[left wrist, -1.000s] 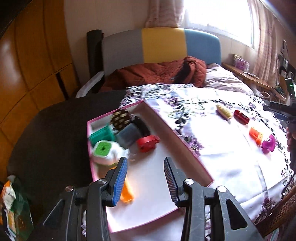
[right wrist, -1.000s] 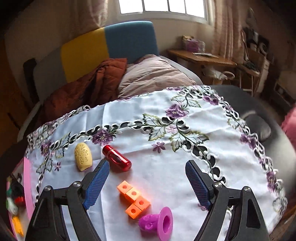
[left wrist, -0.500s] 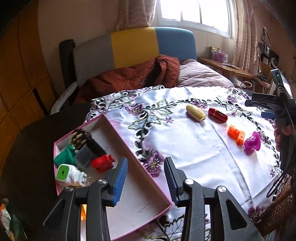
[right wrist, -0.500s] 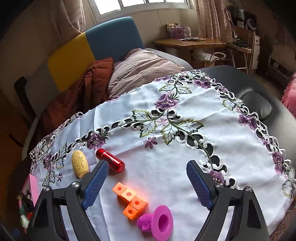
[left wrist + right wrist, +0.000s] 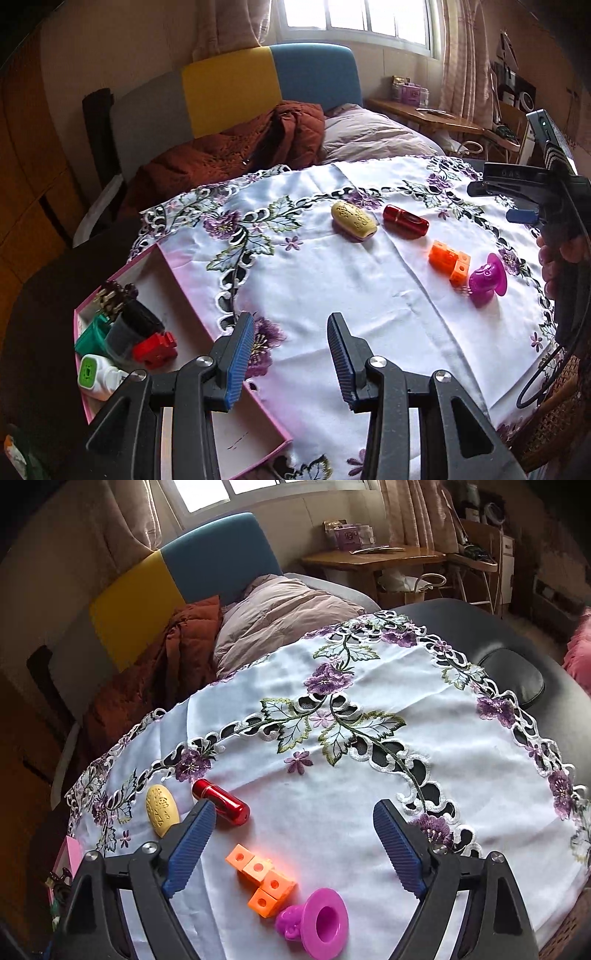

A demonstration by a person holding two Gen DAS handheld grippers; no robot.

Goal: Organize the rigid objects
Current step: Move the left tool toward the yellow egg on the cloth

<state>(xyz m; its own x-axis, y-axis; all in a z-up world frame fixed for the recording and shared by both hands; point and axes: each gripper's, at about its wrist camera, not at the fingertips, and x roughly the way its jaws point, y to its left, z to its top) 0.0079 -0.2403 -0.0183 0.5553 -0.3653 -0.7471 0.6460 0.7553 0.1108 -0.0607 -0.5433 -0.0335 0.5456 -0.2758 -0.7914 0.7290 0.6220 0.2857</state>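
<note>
A: Hovering now: right gripper (image 5: 293,843) spread wide, empty, above the embroidered white tablecloth (image 5: 369,686). Orange linked plastic cubes (image 5: 260,880) lie between and just ahead of its jaws; the magenta flanged plastic piece (image 5: 319,923) touches them, nearer the handle.

B: Left gripper (image 5: 290,358)?

A: Parted, holding nothing, beside the pink-rimmed shallow cardboard box (image 5: 184,280) at its left jaw.

B: Advice?

A: Centre over the cubes, descend squarely, clamp their flat sides, avoid nudging the magenta piece.
</note>
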